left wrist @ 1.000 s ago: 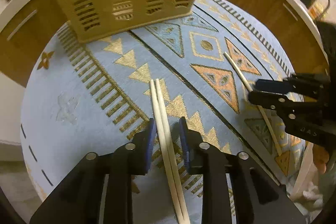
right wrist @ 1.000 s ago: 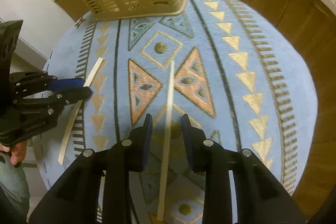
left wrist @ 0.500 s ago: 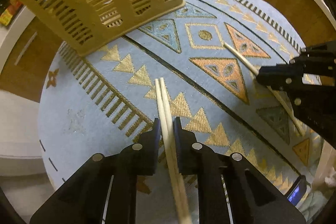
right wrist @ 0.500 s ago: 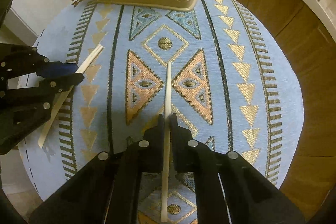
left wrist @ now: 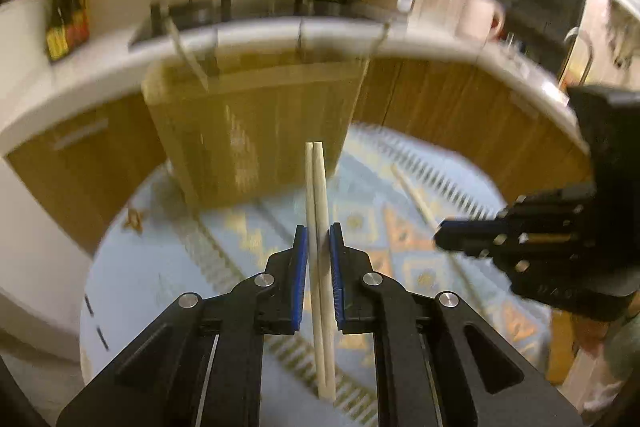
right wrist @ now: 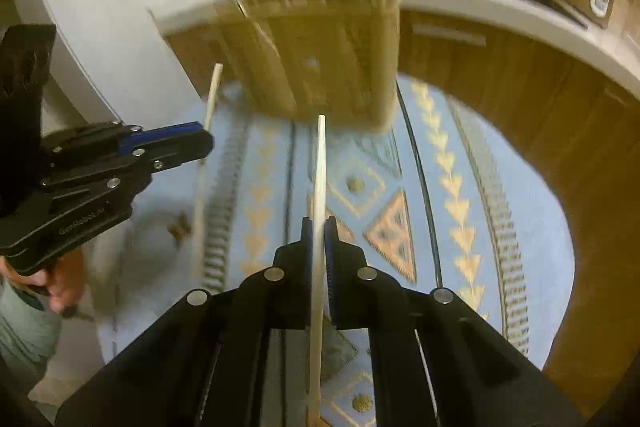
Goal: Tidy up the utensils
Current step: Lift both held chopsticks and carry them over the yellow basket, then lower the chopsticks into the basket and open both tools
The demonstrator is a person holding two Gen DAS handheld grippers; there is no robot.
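Left gripper (left wrist: 319,255): fingers clamped on a pair of chopsticks (left wrist: 318,195) lying side by side, having just closed on them; tips point away toward the basket. Right gripper (right wrist: 319,247): fingers pinched tight on a single chopstick (right wrist: 320,187), also aimed far. Both loads are clear of the patterned cloth (right wrist: 460,187) on the round table (right wrist: 600,131). Judgement: carry phase, so keep both grips firm and the sticks roughly parallel, tips tilted down only once over the basket's open top. The tan slotted basket (left wrist: 248,131) stands at the far side of the cloth, blurred; some sticks already lean inside it. The grippers ride near each other, so stagger the drops. The table's edge curves off to the right, with a counter (left wrist: 440,39) beyond; there is open room above.
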